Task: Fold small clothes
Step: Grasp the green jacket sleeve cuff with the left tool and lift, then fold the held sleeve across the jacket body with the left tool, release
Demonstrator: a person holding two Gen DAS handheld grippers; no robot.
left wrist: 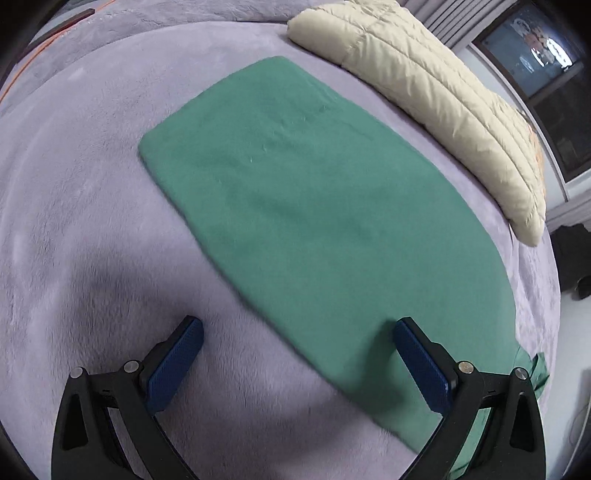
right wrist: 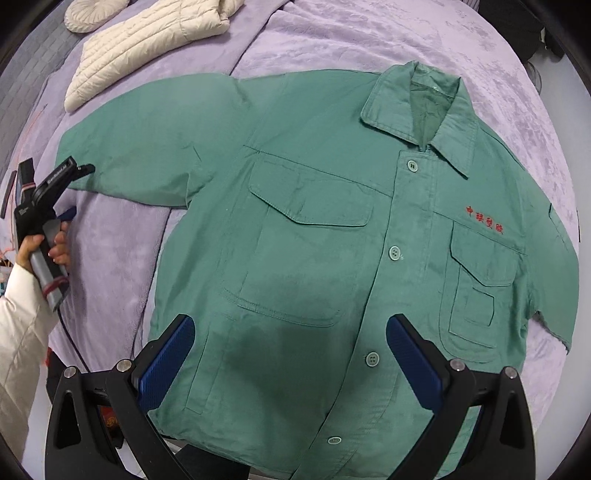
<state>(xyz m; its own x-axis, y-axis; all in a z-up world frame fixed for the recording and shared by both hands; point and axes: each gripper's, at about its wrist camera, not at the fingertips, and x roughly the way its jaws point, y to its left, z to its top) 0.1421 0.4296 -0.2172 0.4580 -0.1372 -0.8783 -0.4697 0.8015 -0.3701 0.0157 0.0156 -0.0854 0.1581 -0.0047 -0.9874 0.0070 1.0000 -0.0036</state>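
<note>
A green button-up work shirt [right wrist: 314, 240] lies flat and face up on a purple blanket [right wrist: 110, 258], collar at the far right, red characters on one chest pocket. Its sleeve [left wrist: 295, 192] stretches out straight in the left wrist view. My left gripper [left wrist: 295, 332] is open and empty, hovering above the sleeve's near end; it also shows in the right wrist view [right wrist: 72, 192] by the sleeve cuff. My right gripper [right wrist: 291, 328] is open and empty, above the shirt's lower front.
A cream quilted jacket [left wrist: 436, 96] lies beyond the sleeve on the blanket; it also shows in the right wrist view [right wrist: 147, 40]. A round cream cushion [right wrist: 92, 13] sits at the far left. A window [left wrist: 535, 55] is at the right.
</note>
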